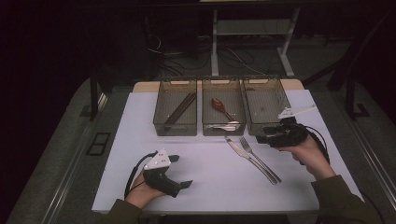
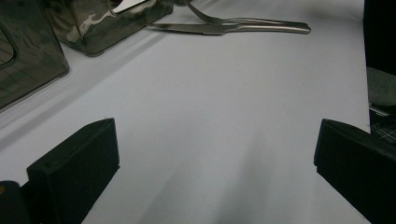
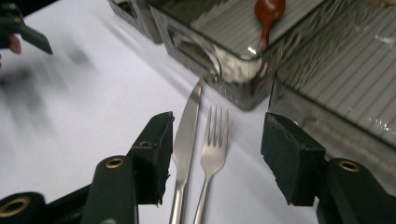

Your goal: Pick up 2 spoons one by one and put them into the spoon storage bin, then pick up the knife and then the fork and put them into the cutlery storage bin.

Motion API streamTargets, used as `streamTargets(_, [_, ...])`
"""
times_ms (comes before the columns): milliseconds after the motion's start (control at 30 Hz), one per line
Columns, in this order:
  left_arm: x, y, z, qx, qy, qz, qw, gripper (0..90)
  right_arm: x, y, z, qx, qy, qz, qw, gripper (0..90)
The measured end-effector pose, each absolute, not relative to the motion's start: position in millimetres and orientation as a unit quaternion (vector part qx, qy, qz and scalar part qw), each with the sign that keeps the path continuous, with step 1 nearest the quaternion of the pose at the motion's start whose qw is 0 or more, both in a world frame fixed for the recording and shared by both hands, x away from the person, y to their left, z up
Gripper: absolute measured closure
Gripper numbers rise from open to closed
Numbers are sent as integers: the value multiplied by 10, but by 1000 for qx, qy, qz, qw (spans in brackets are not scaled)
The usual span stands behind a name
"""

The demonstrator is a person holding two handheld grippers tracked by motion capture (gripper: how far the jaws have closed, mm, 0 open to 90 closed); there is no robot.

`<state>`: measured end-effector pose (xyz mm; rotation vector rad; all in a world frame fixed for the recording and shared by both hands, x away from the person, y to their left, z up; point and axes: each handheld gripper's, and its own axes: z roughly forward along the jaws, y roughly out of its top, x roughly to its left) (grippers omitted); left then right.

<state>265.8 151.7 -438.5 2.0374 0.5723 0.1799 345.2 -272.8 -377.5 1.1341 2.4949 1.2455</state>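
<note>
White bench (image 1: 140,154) inspected: spoon (image 1: 220,107) already binned, knife (image 3: 186,135) and fork (image 3: 214,149) still outstanding between my open right fingers (image 3: 299,158), left fingers (image 2: 74,172) open, idle.

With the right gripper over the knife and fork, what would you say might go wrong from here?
1. The knife and fork lie side by side between the right gripper's open jaws, so closing could catch both.
2. The middle bin stands just past their tips; pushing forward might knock it.
3. Flat on the table, either piece may slip out of a pinch.
</note>
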Motion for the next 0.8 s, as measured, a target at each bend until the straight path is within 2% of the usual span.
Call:
streamTargets(533, [2655,1531,-4381,838,235,76,487,0,3370,-2758,-3932,396,848,350,29,359])
streamTargets(800, [2651,1522,-4383,839,234,75,486,0,3387,-2714,-3962,408,859,307,20,406])
